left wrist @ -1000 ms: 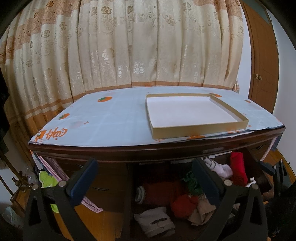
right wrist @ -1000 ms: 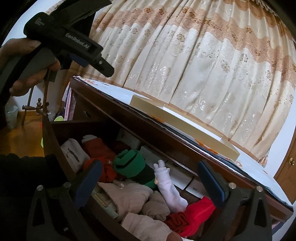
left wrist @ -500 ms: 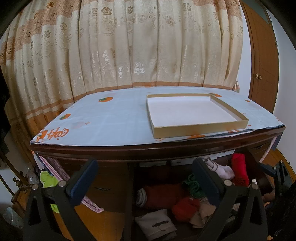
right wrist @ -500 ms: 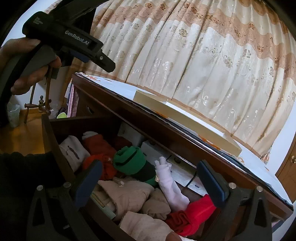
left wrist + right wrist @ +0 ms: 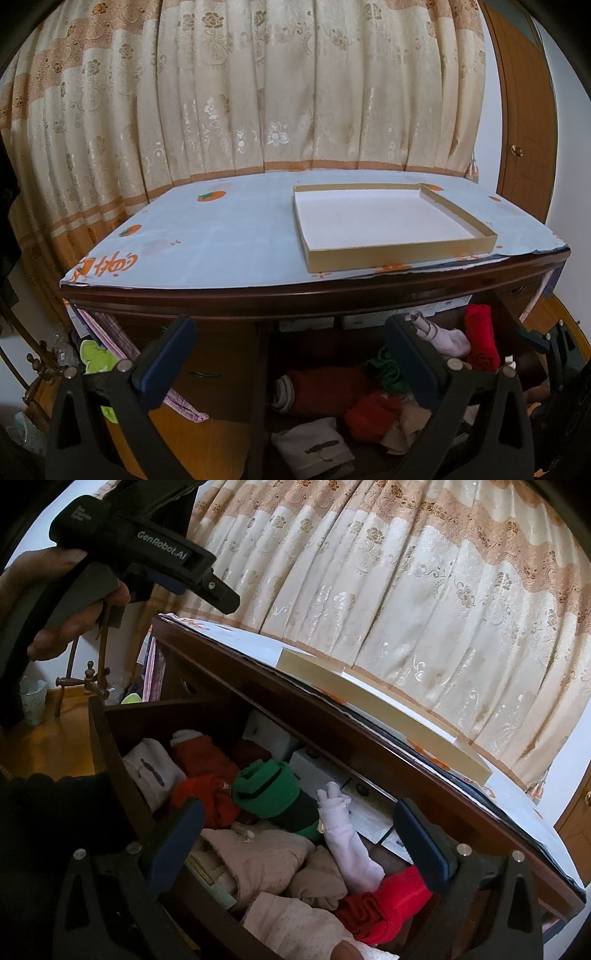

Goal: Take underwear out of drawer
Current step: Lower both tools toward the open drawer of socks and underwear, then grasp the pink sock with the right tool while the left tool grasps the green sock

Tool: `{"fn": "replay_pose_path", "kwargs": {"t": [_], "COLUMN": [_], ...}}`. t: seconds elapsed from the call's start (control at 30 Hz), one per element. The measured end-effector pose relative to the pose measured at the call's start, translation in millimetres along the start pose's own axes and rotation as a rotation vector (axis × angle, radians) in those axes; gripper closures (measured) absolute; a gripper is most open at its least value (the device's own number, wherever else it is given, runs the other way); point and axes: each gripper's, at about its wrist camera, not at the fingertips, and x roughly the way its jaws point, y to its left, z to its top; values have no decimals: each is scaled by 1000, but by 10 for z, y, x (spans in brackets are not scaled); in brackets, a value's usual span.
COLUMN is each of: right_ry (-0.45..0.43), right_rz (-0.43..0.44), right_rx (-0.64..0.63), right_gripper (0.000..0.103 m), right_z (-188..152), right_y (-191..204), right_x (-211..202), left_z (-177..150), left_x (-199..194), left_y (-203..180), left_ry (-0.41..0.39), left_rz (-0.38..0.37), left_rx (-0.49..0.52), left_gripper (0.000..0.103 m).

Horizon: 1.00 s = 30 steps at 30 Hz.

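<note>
Nearest, the right gripper [image 5: 295, 834] hovers wide open over the open drawer [image 5: 110, 738] of rolled underwear [image 5: 266, 788] (nothing picked yet); next, descend onto one roll. Farther left, the left gripper [image 5: 291, 354] gapes empty below the gold tray [image 5: 399, 254].

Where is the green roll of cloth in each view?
Left wrist: the green roll is in the lower right, inside the open drawer, just left of the right finger.
Right wrist: the green roll is near the centre, in the drawer, left of the white sock.
Shared landmark: the gold tray on the tabletop.
</note>
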Motion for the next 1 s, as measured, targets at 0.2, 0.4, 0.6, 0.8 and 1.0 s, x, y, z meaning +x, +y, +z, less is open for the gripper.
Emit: {"fn": "replay_pose_path", "kwargs": {"t": [0.2, 0.4, 0.6, 0.8, 1.0], "right_ry": [21, 10, -13, 46, 192], "right_rz": [20, 48, 25, 16, -19], "right_rx": [28, 95, 109, 221, 213], "right_gripper": [0, 0, 0, 0, 0], "right_z": [16, 16, 110, 208, 167], "right_y": [-84, -161, -235, -508, -594], "right_x": [47, -4, -69, -21, 236], "left_z": [-84, -142, -173, -189, -182], "left_x": [86, 313, 415, 451, 525], "left_y": [8, -8, -70, -148, -338], "left_ry": [27, 75, 91, 104, 127], "left_rz": [3, -5, -16, -44, -104], "left_rx": [10, 10, 25, 41, 80], "left_gripper": [0, 0, 0, 0, 0]}}
